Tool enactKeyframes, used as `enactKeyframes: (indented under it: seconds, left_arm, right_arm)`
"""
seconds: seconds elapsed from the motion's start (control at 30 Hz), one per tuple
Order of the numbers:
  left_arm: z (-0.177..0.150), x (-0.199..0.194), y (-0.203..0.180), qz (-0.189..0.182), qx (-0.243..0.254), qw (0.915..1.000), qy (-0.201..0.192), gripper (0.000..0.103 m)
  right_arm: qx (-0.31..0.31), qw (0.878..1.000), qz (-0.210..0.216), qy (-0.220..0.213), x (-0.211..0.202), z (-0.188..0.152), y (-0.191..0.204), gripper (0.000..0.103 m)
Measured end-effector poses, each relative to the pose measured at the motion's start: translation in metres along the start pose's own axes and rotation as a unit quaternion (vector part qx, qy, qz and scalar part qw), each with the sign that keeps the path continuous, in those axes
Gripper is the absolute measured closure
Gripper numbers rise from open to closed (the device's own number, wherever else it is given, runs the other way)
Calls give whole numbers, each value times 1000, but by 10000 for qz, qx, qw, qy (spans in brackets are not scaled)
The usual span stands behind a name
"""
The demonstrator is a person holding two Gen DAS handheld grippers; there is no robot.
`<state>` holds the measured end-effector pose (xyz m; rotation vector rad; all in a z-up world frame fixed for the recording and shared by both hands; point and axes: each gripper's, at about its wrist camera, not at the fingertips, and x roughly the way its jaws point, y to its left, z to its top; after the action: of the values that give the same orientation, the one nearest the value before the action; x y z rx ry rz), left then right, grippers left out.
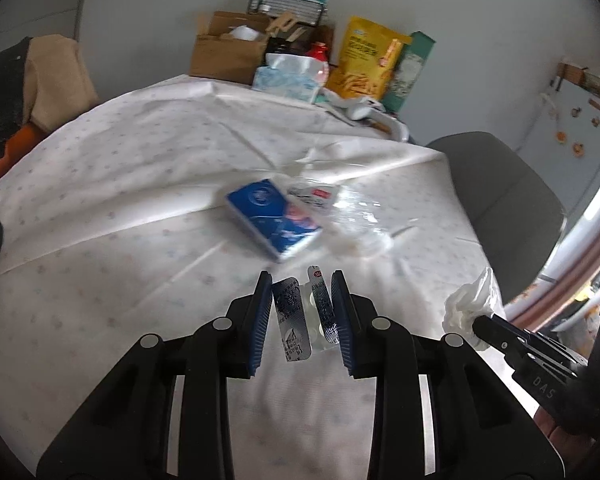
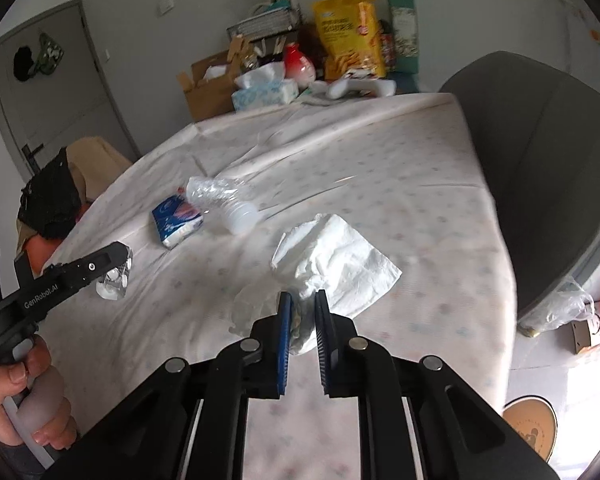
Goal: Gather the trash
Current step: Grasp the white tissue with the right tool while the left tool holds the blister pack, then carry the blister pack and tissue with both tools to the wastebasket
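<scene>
1. Looking across the bench (image 2: 400, 168), I'd say the clear-up is partway: both tools have a piece of rubbish, but more lies on the cloth
2. Left tool (image 1: 302, 312) stands partly open, its blue pads clamped on a silver blister pack (image 1: 300, 316) lifted just off the bench
3. Right tool (image 2: 302, 328) is nearly shut, its pads pinching the bunched end of a white tissue (image 2: 340, 264); the rest of the tissue trails onto the cloth, with some crinkled clear wrap (image 2: 252, 304) just beside it
4. Left to collect, as I judge it: a crushed clear plastic bottle (image 2: 224, 200) lying on its side and a blue tissue packet (image 2: 176, 220) touching it, mid-bench
5. Containers: I see no bin or rubbish bag on the bench. An open cardboard box (image 2: 204, 84) at the far edge holds something white that I can't make out; a tissue box (image 2: 264, 90) beside it has a sheet poking out, and a wire basket (image 1: 288, 6) sits behind, contents unclear
</scene>
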<state>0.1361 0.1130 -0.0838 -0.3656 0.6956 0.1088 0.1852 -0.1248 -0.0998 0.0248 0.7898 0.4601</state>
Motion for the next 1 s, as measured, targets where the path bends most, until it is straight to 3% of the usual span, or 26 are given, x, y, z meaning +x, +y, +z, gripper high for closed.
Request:
enactKeyframes:
  seconds: [0.47,1.0]
  left_arm:
    - [-8,-10,-60,-600,433,9972,-42,73]
    - [-20,-4,-146,-1202,1066,9870,46,73]
  right_arm:
    - [322,9983,-294,-382,-56,-4,-48,90]
    - [942,9872,-1137,-597,-112,-29,-134,90]
